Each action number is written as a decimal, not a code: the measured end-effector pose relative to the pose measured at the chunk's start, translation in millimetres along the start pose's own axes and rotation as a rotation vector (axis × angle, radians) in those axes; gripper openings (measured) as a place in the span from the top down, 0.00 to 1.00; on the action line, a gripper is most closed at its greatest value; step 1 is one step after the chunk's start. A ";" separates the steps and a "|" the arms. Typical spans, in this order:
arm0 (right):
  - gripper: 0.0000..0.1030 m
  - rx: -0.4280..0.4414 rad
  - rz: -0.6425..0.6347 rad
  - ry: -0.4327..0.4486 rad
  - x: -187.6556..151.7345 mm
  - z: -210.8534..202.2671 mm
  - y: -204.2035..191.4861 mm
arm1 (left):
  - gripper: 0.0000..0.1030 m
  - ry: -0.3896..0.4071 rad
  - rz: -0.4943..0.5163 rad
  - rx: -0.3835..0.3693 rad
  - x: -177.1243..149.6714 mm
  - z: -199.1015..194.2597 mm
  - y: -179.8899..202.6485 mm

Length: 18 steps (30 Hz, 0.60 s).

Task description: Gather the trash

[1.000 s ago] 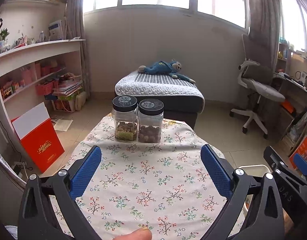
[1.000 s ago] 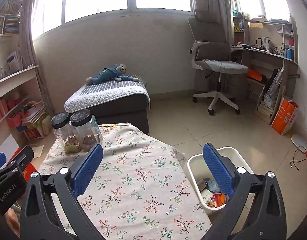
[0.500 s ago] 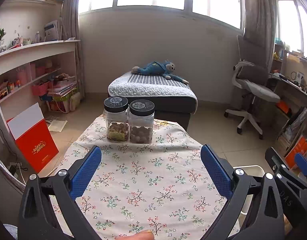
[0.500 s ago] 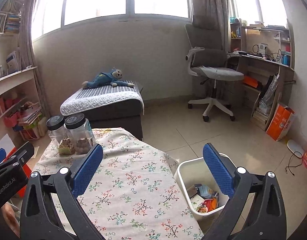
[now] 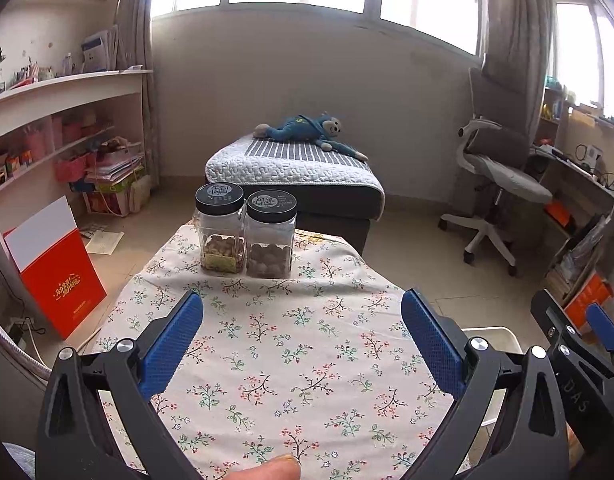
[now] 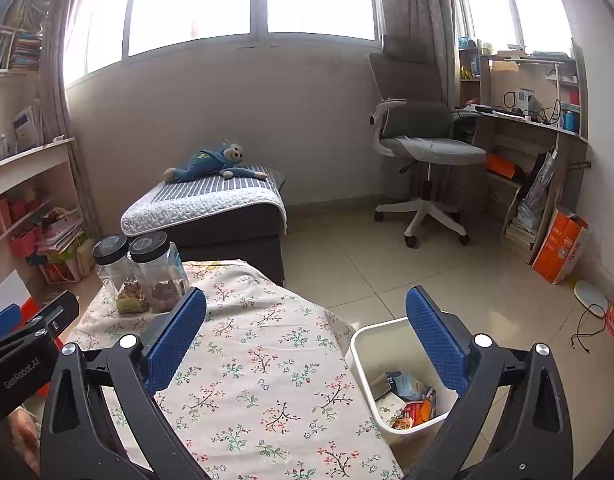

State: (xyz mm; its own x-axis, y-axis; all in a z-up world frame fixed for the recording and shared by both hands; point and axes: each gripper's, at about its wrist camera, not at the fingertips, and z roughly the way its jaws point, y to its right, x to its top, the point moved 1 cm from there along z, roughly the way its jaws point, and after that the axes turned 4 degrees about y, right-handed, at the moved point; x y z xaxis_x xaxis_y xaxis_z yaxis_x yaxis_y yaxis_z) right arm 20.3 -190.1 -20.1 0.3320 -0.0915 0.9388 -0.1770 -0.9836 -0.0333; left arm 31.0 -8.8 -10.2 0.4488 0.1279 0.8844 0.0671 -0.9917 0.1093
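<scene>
A white bin (image 6: 377,338) stands on the floor right of the table, with several wrappers and small cartons of trash (image 6: 405,400) inside. Its rim also shows in the left wrist view (image 5: 493,334). My left gripper (image 5: 301,338) is open and empty above the floral tablecloth (image 5: 291,344). My right gripper (image 6: 305,340) is open and empty, above the table's right edge and the bin. No loose trash shows on the cloth.
Two clear jars with black lids (image 5: 247,236) stand at the table's far end, also in the right wrist view (image 6: 141,272). Beyond are a padded bench with a blue plush monkey (image 5: 307,130), an office chair (image 6: 423,152), shelves at left, a desk at right.
Both grippers have drawn back and risen a little; the jars and bin look farther off. The jaws have stayed open and empty.
</scene>
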 end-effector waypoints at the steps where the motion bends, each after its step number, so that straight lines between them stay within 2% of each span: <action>1: 0.07 0.001 -0.001 0.002 -0.2 0.0 -0.3 | 0.06 -0.002 0.003 -0.003 -0.1 0.2 1.0; 9: 0.07 0.001 -0.004 0.014 -0.2 -1.8 1.2 | 0.06 0.008 0.029 -0.005 -0.9 -2.4 5.9; 18: 0.07 0.006 -0.007 0.019 0.3 -4.1 -1.3 | 0.06 0.013 -0.014 -0.033 0.1 -3.0 -3.2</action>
State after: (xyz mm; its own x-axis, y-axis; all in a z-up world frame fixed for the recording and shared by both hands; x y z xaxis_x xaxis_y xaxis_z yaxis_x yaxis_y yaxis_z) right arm 16.8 -188.2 -18.4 0.3155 -0.0817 0.9454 -0.1690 -0.9852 -0.0288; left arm 28.1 -5.7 -9.2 0.4362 0.1422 0.8885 0.0441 -0.9896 0.1367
